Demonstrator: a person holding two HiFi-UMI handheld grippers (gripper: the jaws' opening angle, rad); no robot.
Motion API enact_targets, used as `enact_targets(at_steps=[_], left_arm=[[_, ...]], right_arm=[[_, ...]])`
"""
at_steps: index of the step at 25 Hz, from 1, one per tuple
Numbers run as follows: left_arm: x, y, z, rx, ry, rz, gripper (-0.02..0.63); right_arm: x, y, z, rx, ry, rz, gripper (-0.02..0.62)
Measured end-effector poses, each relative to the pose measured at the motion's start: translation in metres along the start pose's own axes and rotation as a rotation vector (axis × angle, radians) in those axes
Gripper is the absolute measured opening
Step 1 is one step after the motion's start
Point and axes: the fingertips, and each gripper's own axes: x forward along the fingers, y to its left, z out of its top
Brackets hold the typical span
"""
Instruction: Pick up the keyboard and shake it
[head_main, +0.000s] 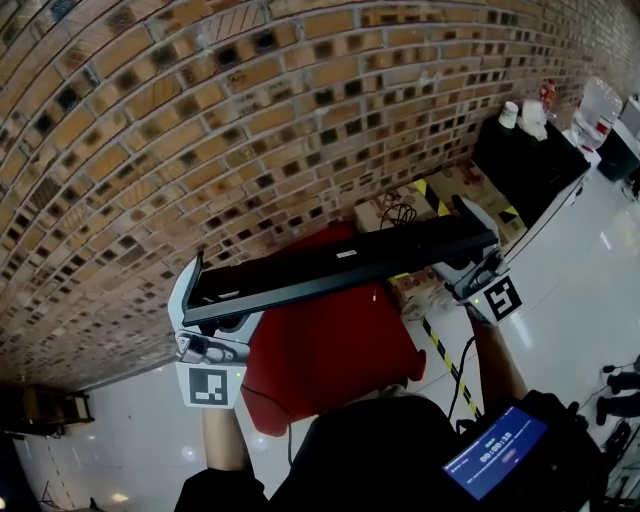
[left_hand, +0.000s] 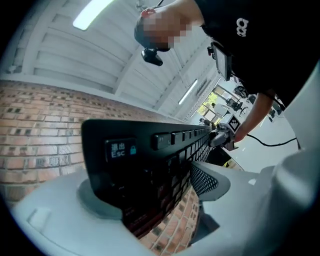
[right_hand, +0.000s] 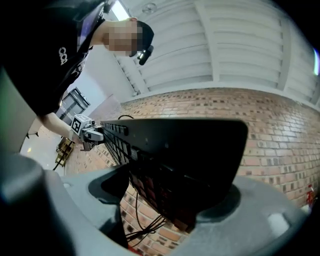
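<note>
I hold a long black keyboard (head_main: 340, 262) in the air, its underside turned towards the head view and one end in each gripper. My left gripper (head_main: 203, 308) is shut on the keyboard's left end, where the ESC key (left_hand: 120, 150) shows in the left gripper view. My right gripper (head_main: 478, 258) is shut on the right end. In the left gripper view the keyboard (left_hand: 150, 165) runs away from my left gripper (left_hand: 150, 192) to the right gripper (left_hand: 223, 136). In the right gripper view the keyboard (right_hand: 185, 150) sits in my right gripper (right_hand: 167, 200), with the left gripper (right_hand: 85, 131) at its far end.
A red seat-like thing (head_main: 330, 350) stands under the keyboard by a brick wall (head_main: 200, 120). Behind it is a cardboard box (head_main: 385, 212) with cables. A black table (head_main: 530, 160) with cups and bottles stands at the right. Yellow-black tape (head_main: 445, 355) marks the glossy floor.
</note>
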Motion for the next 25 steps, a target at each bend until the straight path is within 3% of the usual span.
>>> enact_targets(at_steps=[4, 9, 15, 17, 25], left_arm=[[-0.006, 0.001, 0.013, 0.037, -0.064, 0.013, 0.420], [-0.010, -0.004, -0.025, -0.095, 0.047, 0.013, 0.420], [-0.026, 0.000, 0.000, 0.012, -0.034, 0.052, 0.420], [-0.029, -0.001, -0.016, -0.043, 0.010, 0.049, 0.419], [-0.066, -0.022, -0.113, -0.445, 0.282, 0.037, 0.417]], right_arm=[[-0.004, 0.003, 0.010, -0.051, -0.023, -0.001, 0.390], [0.005, 0.011, -0.017, 0.003, 0.069, 0.040, 0.390], [0.005, 0.017, 0.008, -0.068, -0.013, 0.040, 0.390], [0.012, 0.022, -0.005, -0.043, 0.034, 0.072, 0.390], [0.026, 0.069, -0.095, 0.124, 0.394, 0.239, 0.387]])
